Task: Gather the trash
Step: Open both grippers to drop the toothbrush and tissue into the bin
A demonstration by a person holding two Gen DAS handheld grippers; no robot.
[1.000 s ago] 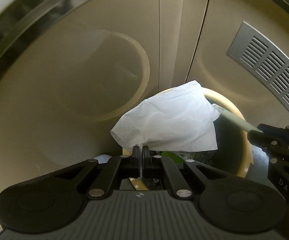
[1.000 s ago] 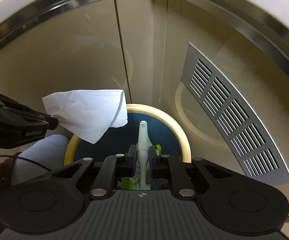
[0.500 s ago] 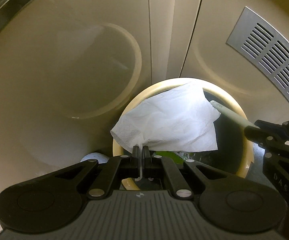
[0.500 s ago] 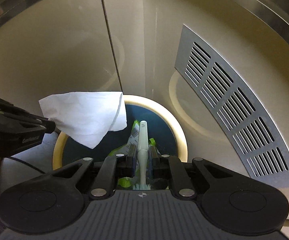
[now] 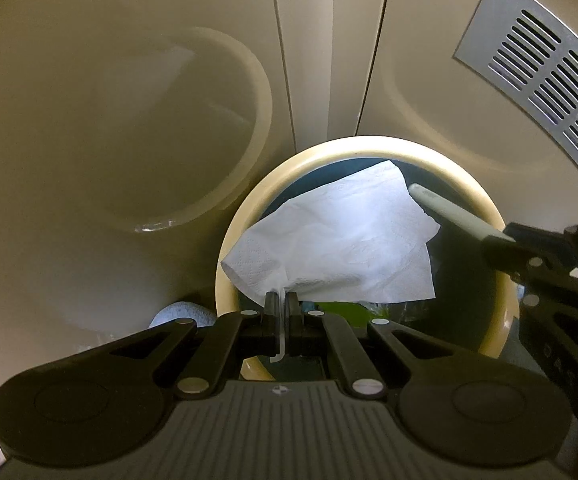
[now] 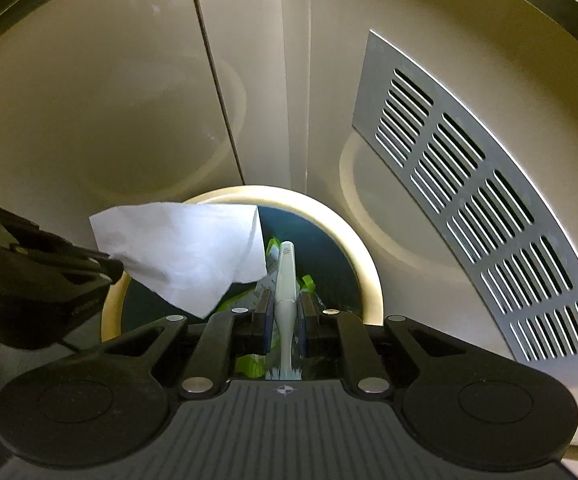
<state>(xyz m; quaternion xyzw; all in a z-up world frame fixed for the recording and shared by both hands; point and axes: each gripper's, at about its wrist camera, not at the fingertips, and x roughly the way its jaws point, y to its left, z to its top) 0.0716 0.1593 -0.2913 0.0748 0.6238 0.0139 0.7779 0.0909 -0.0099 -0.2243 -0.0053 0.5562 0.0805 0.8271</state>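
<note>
Left wrist view shows the left tongs pinched shut on a thin white tissue. It hangs crumpled, right over the round bin just ahead. The right tongs are clamped on a pale toothbrush, also above the bin, with green wrappers inside. This looks like the drop step. Next, both tongs should let go.

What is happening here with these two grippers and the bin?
A person is collecting trash with two handheld grippers. The left gripper is shut on a white tissue, and the right gripper is shut on a pale toothbrush. Both hang over the open bin, which already holds green wrappers. Nothing is released yet.
</note>
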